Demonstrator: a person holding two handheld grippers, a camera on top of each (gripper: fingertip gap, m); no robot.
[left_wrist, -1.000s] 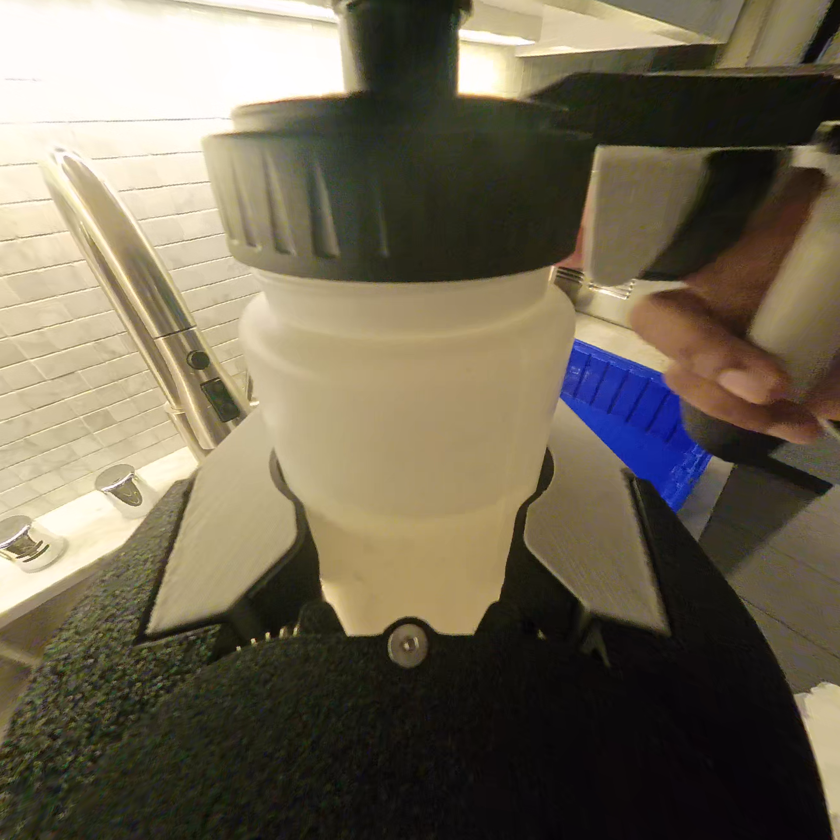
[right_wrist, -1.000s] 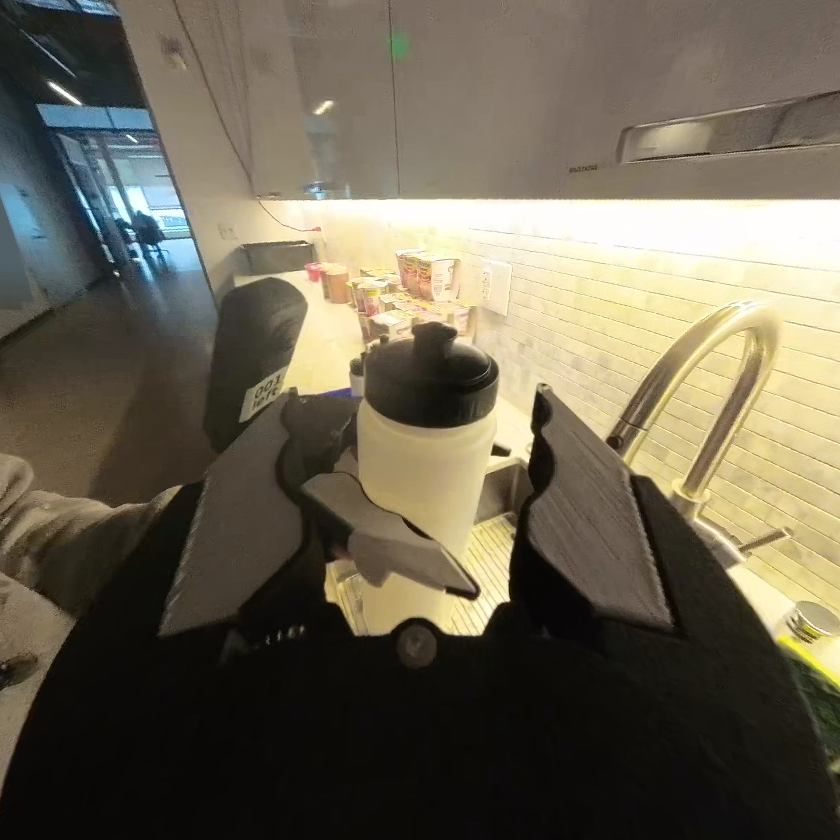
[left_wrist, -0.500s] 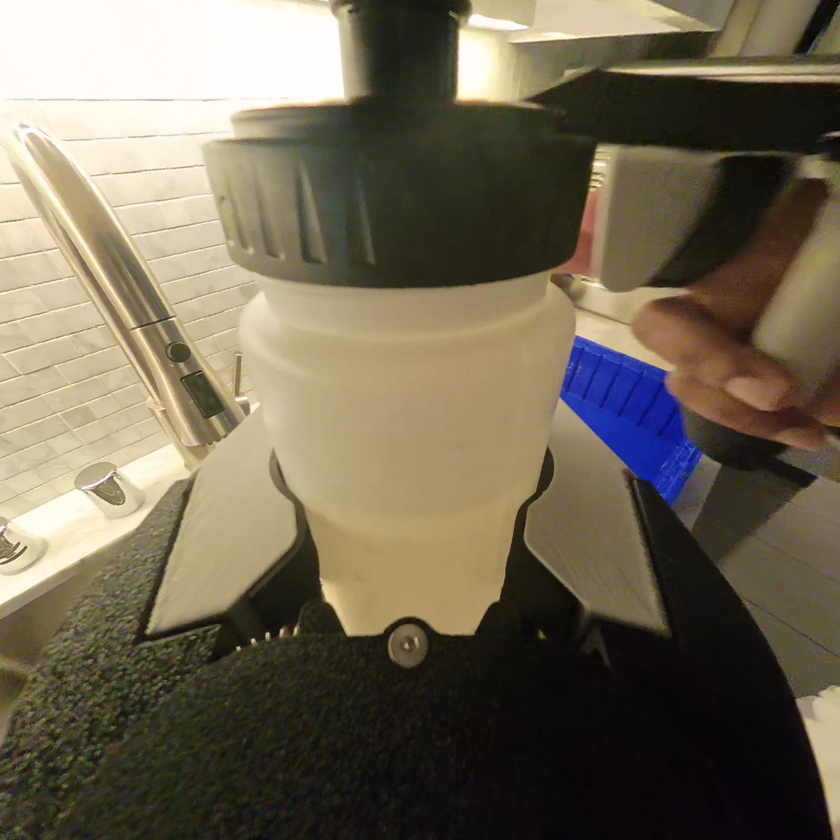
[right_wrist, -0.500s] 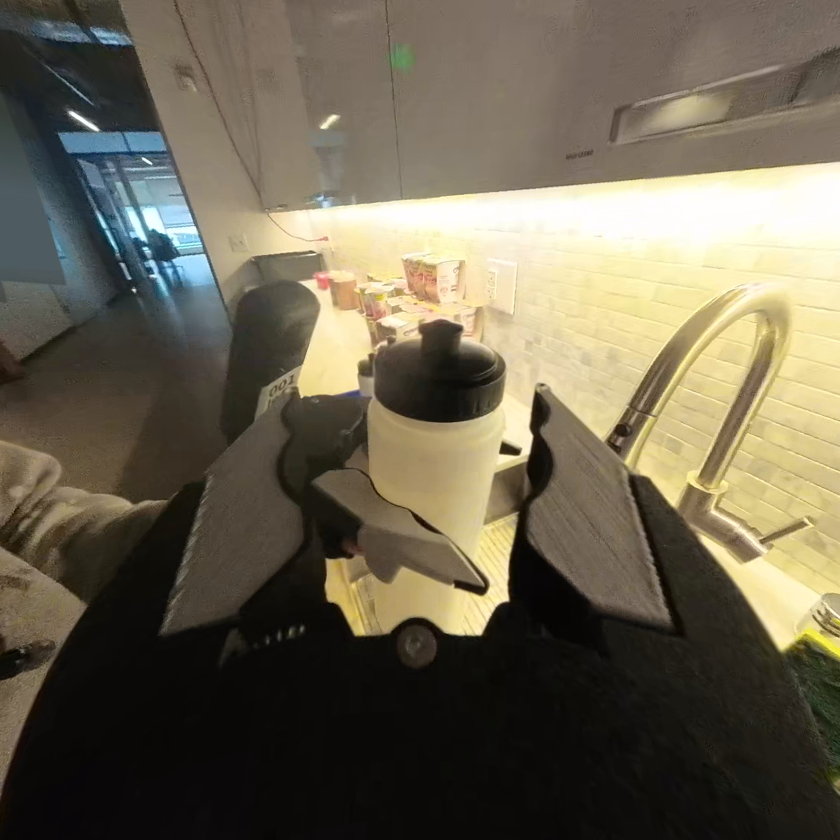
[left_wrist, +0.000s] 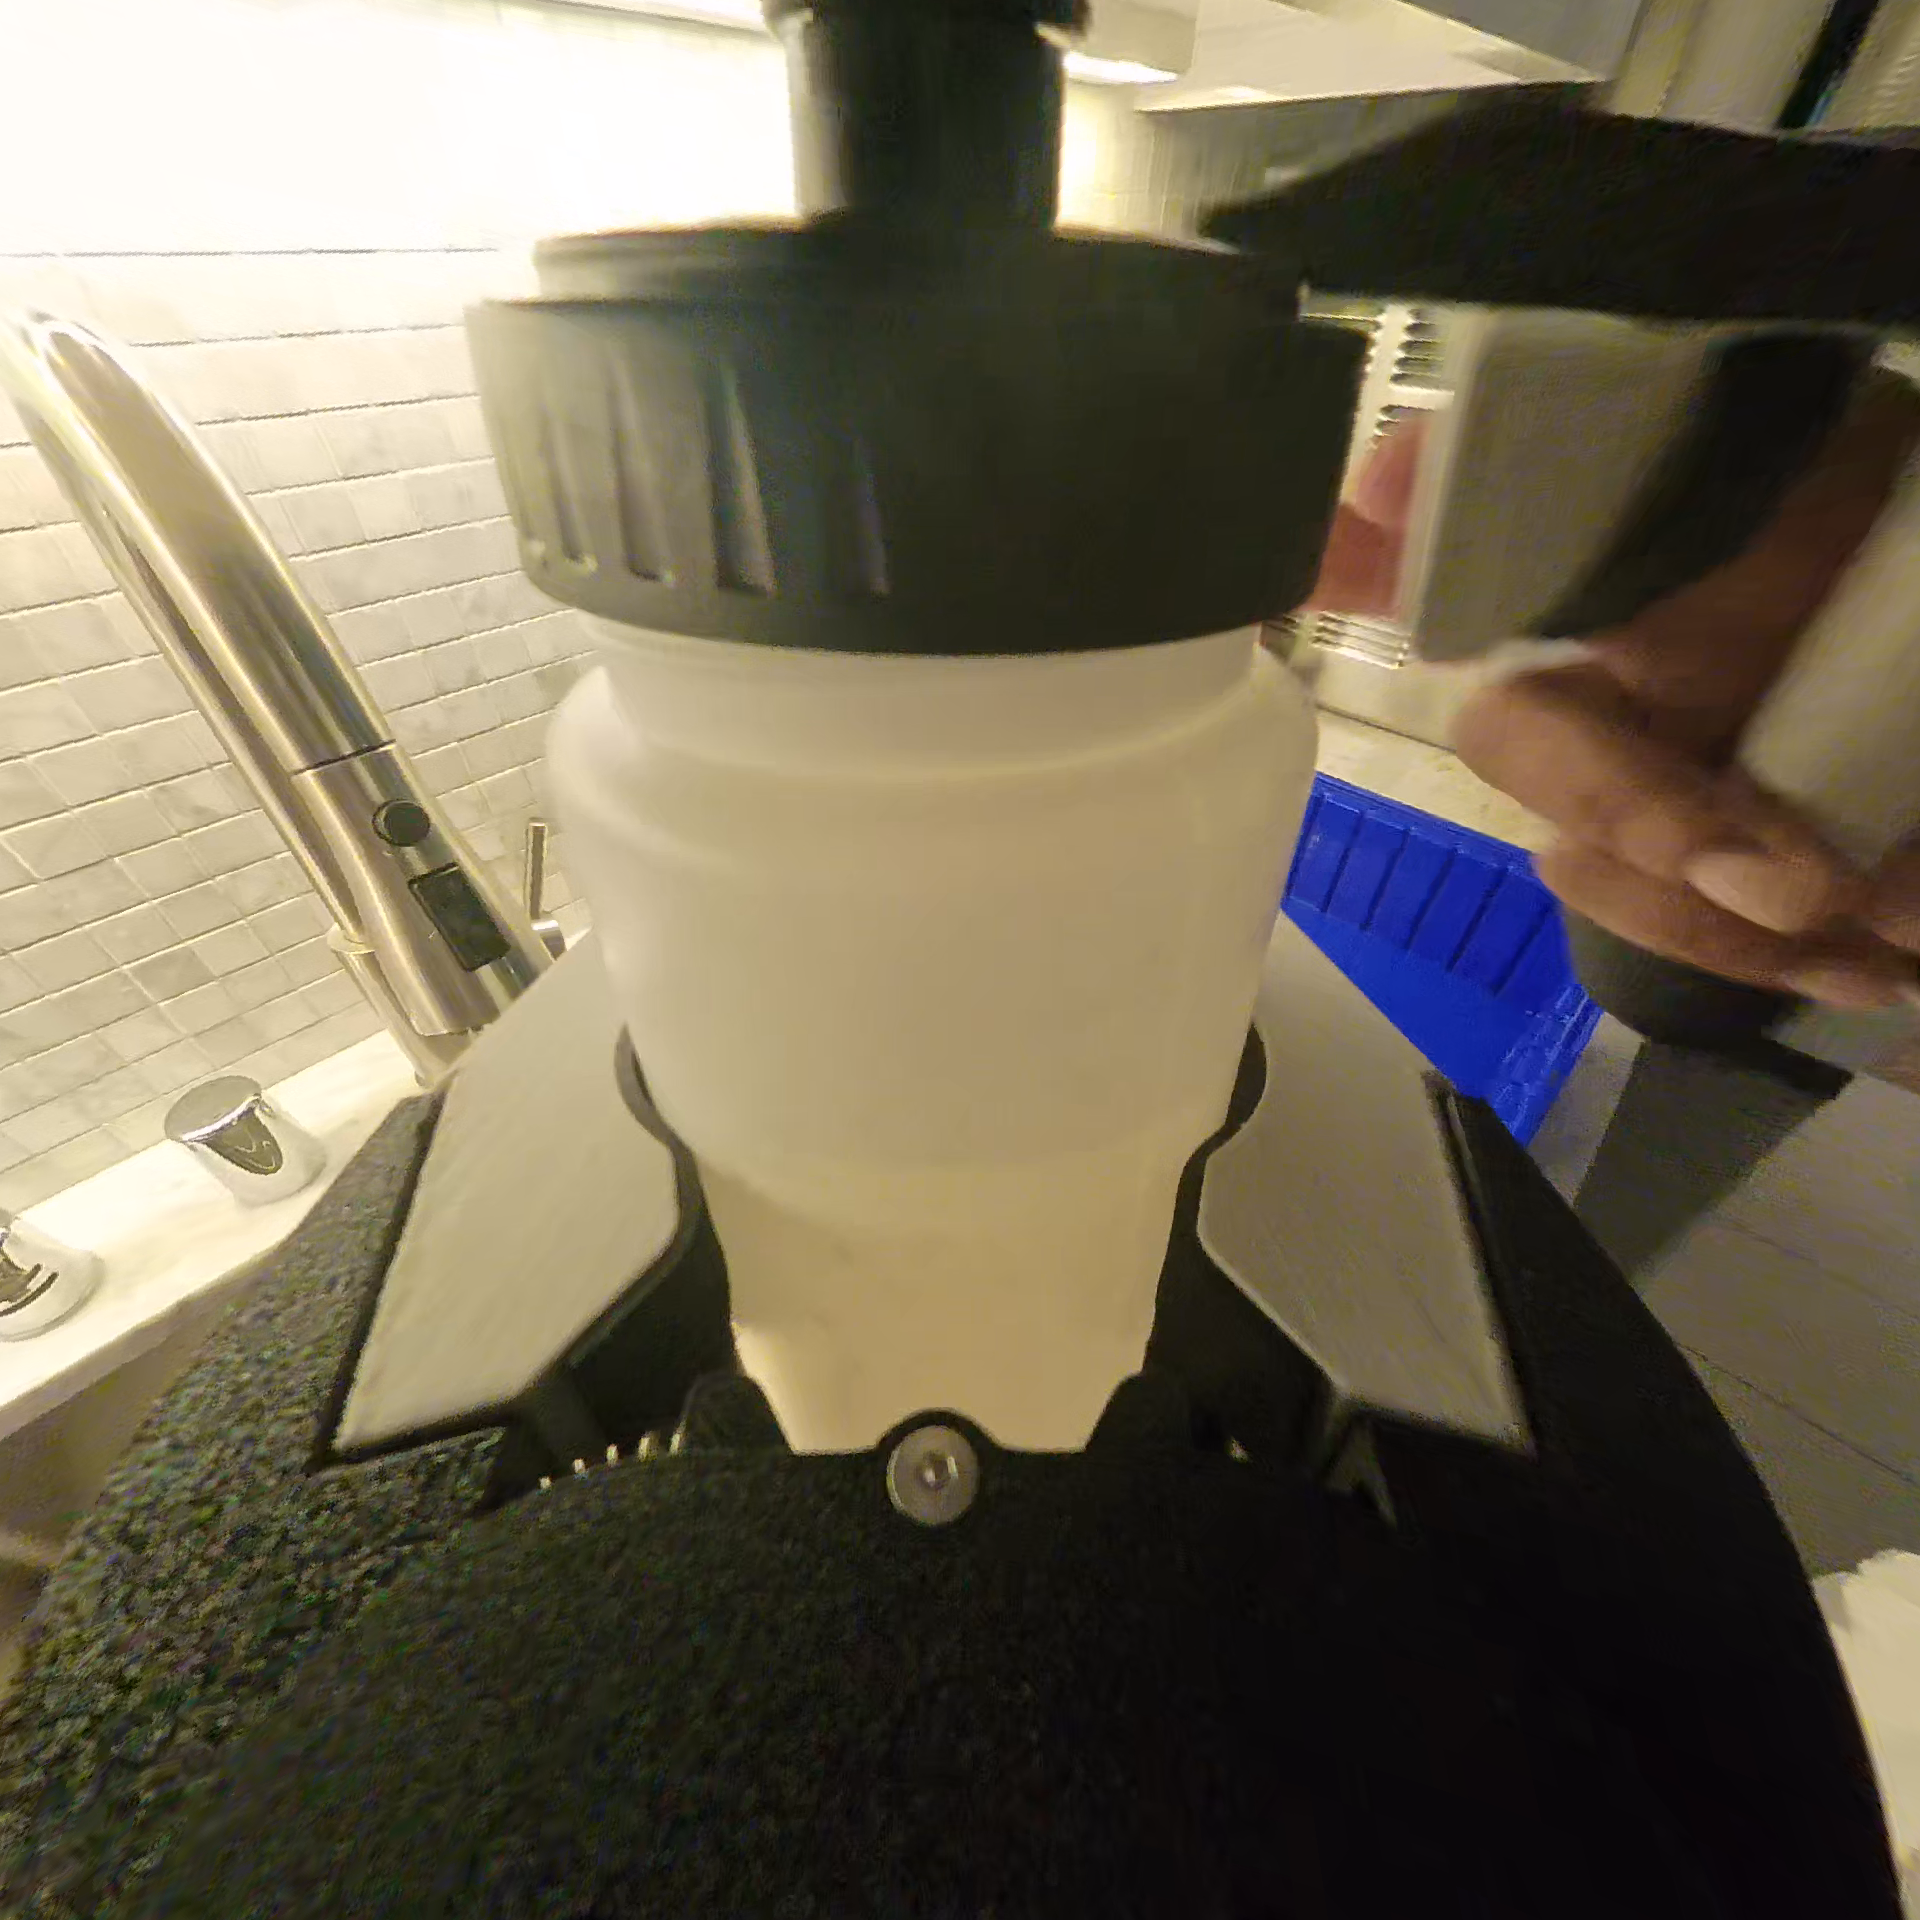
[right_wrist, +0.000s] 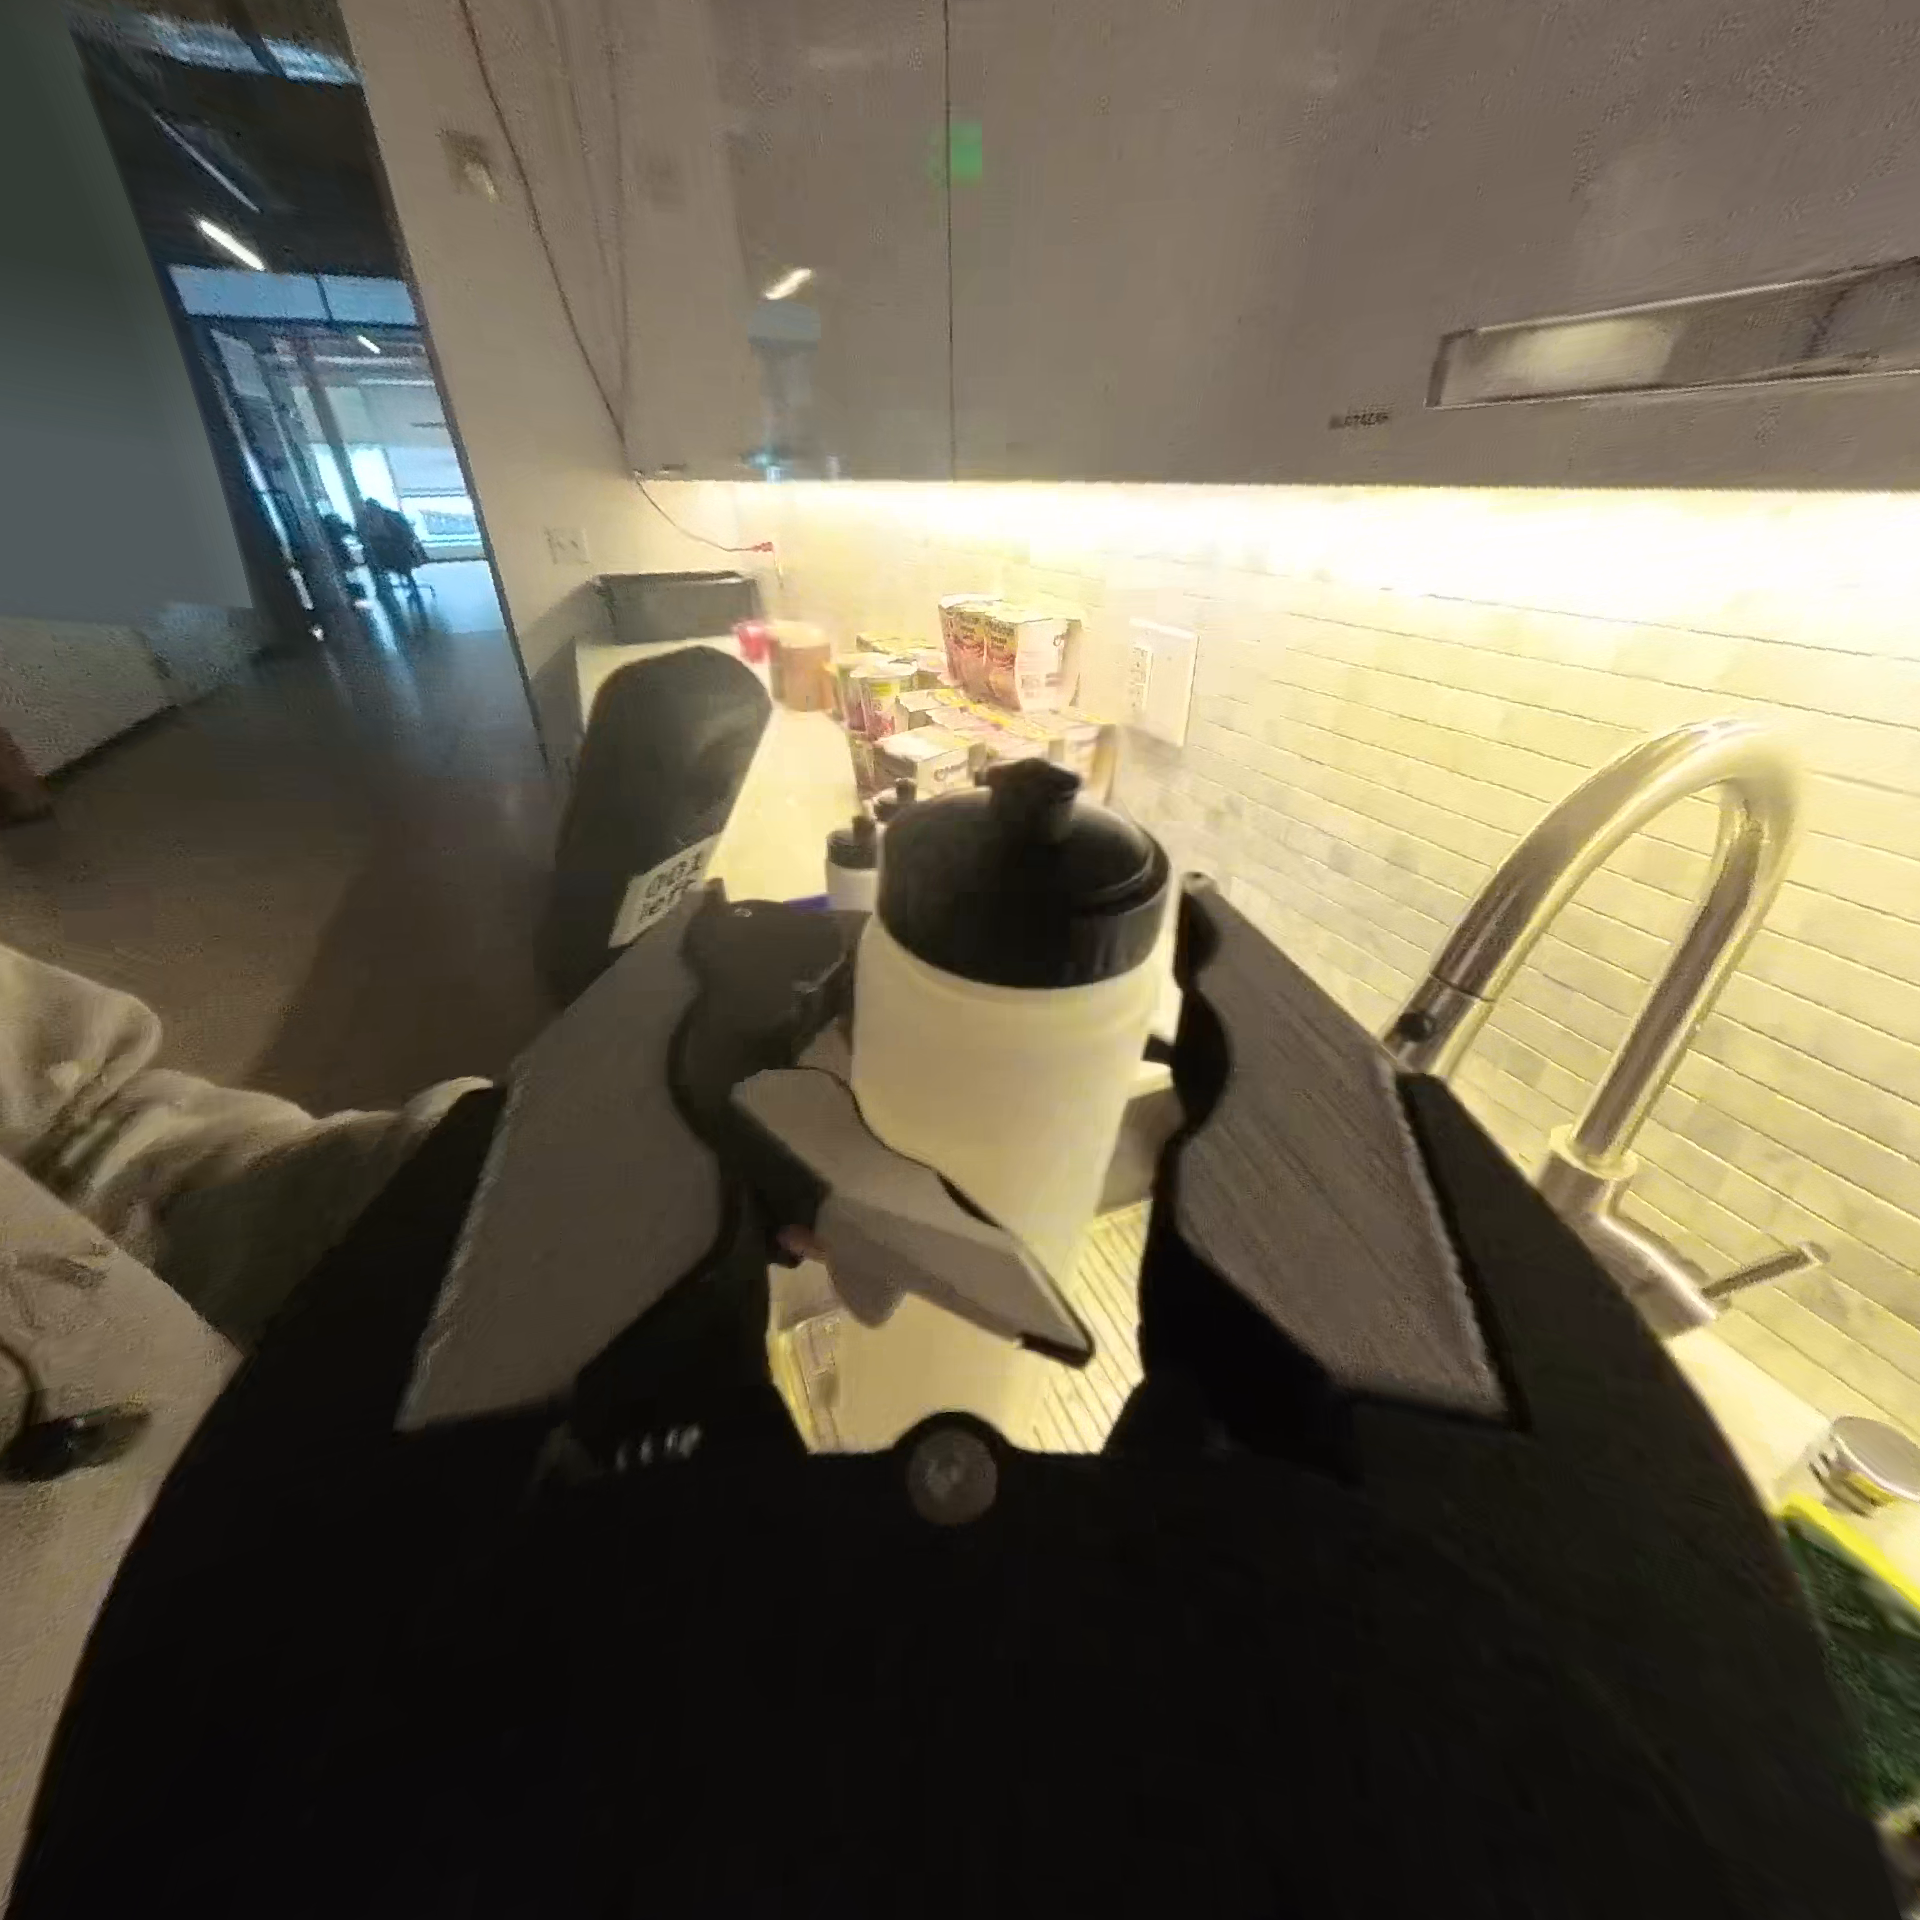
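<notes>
Upright, left tool (left_wrist: 940, 1060) clamps white bottle (left_wrist: 925, 935), contents unclear; right tool (right_wrist: 940, 1049) spread wide beside black cap (right_wrist: 1023, 883).

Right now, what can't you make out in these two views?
- Bottle base: left wrist view, hidden behind the left gripper.
- Spout tip: left wrist view, cut by top edge.
- Sink basin: right wrist view, mostly blocked by both grippers.
- Right gripper contact with cap: unclear.

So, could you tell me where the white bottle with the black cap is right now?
The white bottle sits clamped in the left tool, held up beside the faucet; in the right wrist view it stands between the open right tool's fingers.
</notes>
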